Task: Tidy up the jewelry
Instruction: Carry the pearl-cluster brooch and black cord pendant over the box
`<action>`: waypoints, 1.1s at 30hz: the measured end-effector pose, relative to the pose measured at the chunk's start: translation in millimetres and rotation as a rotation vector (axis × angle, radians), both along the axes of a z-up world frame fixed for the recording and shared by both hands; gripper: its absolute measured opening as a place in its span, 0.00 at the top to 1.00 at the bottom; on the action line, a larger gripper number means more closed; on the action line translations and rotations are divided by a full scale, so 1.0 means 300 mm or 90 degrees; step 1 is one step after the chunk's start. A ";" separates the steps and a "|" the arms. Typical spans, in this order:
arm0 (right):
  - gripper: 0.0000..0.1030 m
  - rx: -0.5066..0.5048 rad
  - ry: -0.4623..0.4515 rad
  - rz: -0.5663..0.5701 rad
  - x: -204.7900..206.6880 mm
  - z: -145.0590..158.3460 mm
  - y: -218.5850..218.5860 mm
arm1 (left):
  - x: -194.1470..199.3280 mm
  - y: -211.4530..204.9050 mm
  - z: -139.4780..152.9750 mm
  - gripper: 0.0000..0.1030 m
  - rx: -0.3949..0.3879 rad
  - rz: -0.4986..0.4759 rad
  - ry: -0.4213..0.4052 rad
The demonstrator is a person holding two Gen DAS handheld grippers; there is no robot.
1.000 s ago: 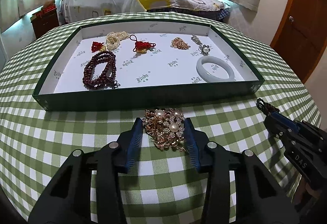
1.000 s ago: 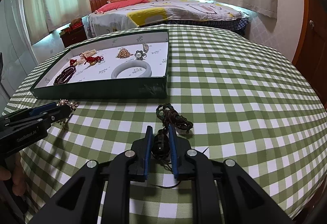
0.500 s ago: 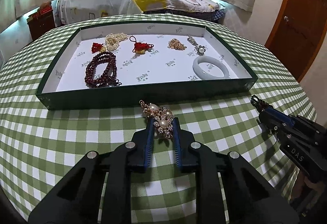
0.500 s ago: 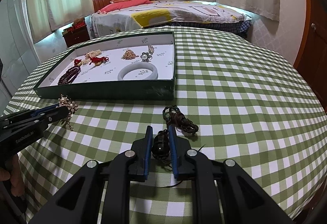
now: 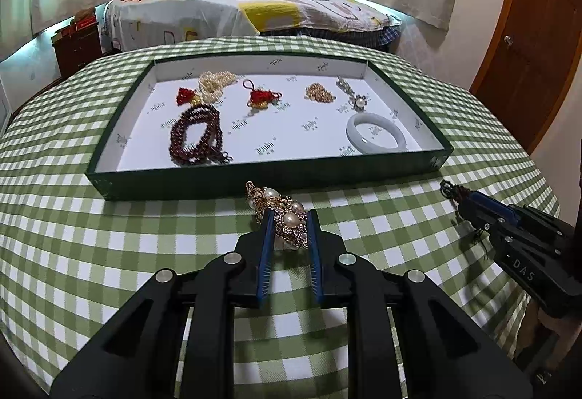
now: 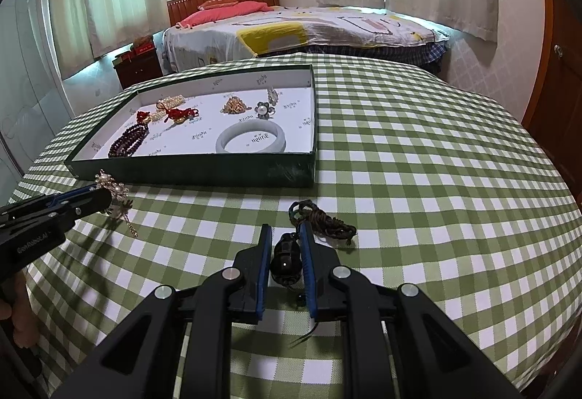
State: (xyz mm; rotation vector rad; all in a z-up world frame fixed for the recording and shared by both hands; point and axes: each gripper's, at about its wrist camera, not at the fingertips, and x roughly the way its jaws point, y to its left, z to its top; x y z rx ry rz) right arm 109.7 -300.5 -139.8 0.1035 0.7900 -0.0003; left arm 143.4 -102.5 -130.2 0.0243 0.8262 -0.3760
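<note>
On the green checked tablecloth [image 5: 109, 235], just in front of the tray's near wall: gold-and-pearl brooch [image 5: 287, 217], pinched between the blue pads of the left gripper [image 5: 289, 222], jaws having just closed on it, upper part sticking out past the fingertips, a thin chain dangling below in the right wrist view. To the right, well apart: dark beaded cord [image 6: 287, 255], clamped in the right gripper [image 6: 285, 242], braided end [image 6: 325, 222] trailing out onto the cloth past the tips. Beyond both: green tray [image 5: 254, 177] with white lining, holding dark red bead strand [image 5: 198, 137] at near left, pale bangle [image 5: 376, 139] at near right, two red tassel charms [image 5: 260, 97], pearl strand [image 5: 214, 84], gold cluster [image 5: 319, 92] and flower ring [image 5: 358, 102] along the far side. Farther back: bed [image 5: 236, 13], curtained windows, wooden door [image 5: 538, 46] at right.
</note>
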 end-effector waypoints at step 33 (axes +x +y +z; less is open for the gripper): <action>0.84 0.047 -0.114 0.052 0.053 0.266 0.092 | -0.016 0.031 0.226 0.83 -0.032 -0.002 -0.104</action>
